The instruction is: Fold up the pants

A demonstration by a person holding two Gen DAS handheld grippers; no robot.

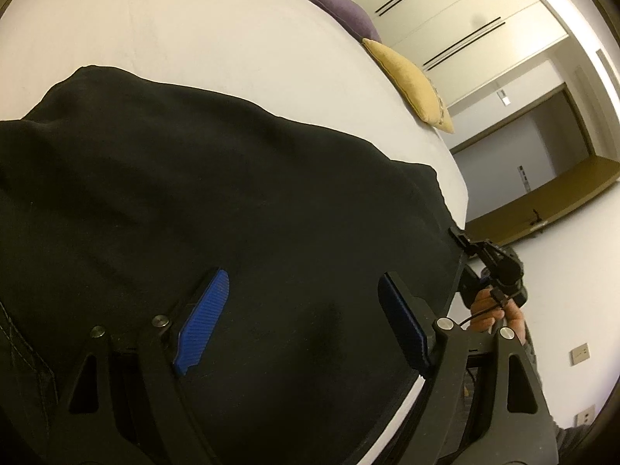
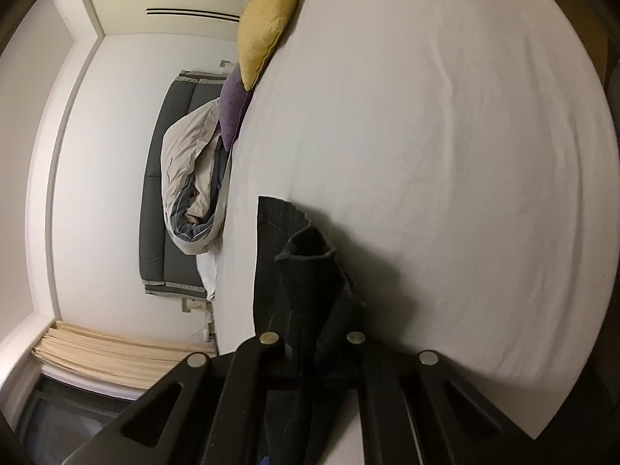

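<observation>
the black pants [image 1: 217, 193] lie spread on the white bed [image 1: 193, 31], filling the space under and ahead of the left claw [image 1: 306, 317], whose blue pads [image 1: 203, 321] stand wide apart with nothing between them. the right claw [image 2: 314, 333] is pinched on a bunched edge of the pants [image 2: 306, 271], fabric rising between its fingers. beyond, a yellow cushion [image 1: 410, 81] and a purple cushion [image 1: 345, 11] sit at the bed's far edge.
</observation>
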